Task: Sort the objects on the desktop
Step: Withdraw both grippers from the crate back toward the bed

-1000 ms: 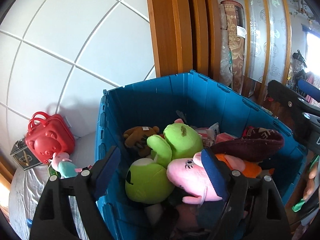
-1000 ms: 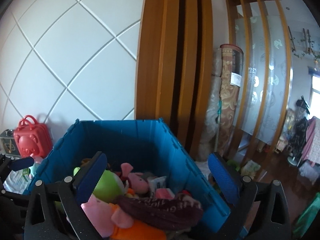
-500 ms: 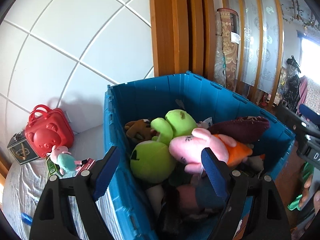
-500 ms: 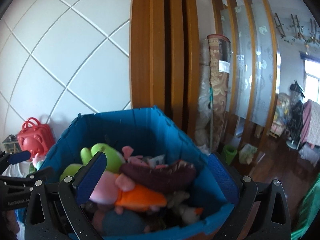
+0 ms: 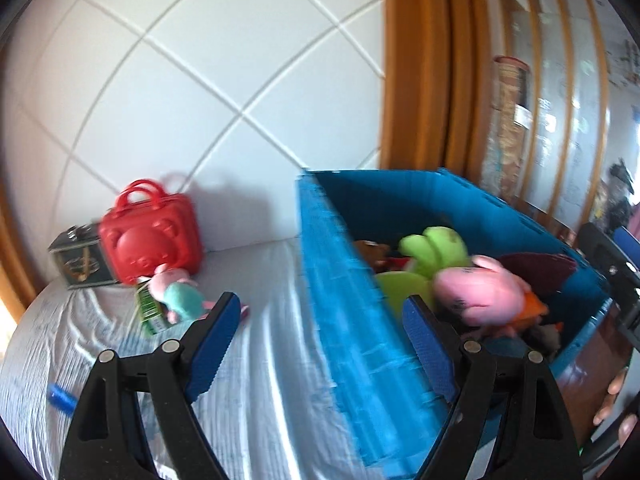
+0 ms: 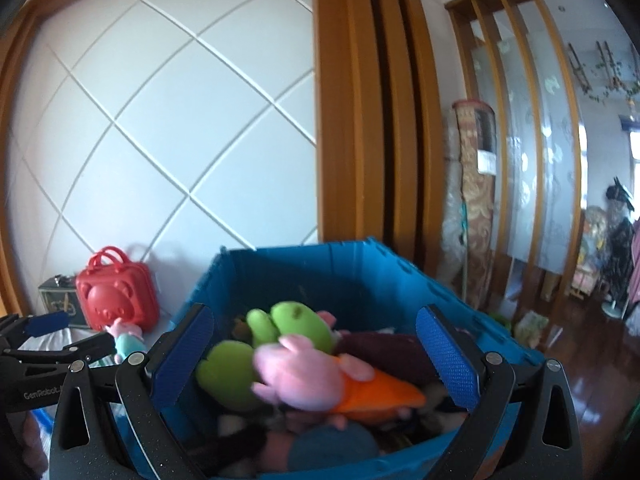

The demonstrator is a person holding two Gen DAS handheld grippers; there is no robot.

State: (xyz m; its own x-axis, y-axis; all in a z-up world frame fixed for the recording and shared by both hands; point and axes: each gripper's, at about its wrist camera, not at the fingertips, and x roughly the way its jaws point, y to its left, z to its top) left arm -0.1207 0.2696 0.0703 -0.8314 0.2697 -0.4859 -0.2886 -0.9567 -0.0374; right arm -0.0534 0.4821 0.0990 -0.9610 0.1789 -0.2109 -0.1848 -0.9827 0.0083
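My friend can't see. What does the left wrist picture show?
A blue bin full of plush toys sits on a white sheet. Left of it are a red toy case and a small pig doll. Open, empty tongs point at them.

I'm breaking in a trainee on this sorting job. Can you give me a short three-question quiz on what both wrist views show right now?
1. True or false: the left claw is shut on a toy.
2. Where does the green plush lie: A) on the white cloth, B) in the blue crate, C) on top of the red case?
3. Fill in: the small pink and teal plush lies on the cloth in front of the red ____.

Key
1. False: both the left and the right claw are open and empty.
2. B, beside the pink plush with the orange body.
3. Case.
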